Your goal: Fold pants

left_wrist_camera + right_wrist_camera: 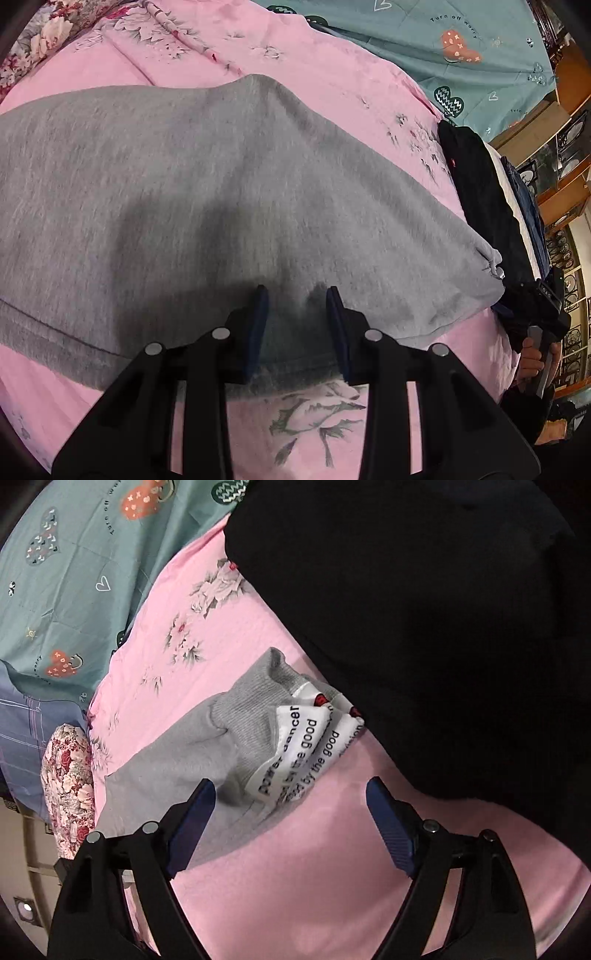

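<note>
Grey sweatpants [207, 192] lie spread across a pink floral bedsheet [332, 88] in the left wrist view. My left gripper [297, 291] hovers open over the near hem, its blue-padded fingers apart with grey cloth showing between them. In the right wrist view a ribbed grey cuff or waistband end [207, 753] lies on the sheet with white printed care labels [306, 746] showing. My right gripper [291, 794] is wide open just above that end, its left finger over the grey cloth. It also shows in the left wrist view [543, 314], held by a hand.
A black garment [443, 627] lies folded right beside the grey end and also shows in the left wrist view [484, 192] atop white and denim pieces. A teal heart-print quilt [461, 48] lies beyond. A floral pillow [70, 790] sits at the left. Wooden shelving [565, 184] stands past the bed edge.
</note>
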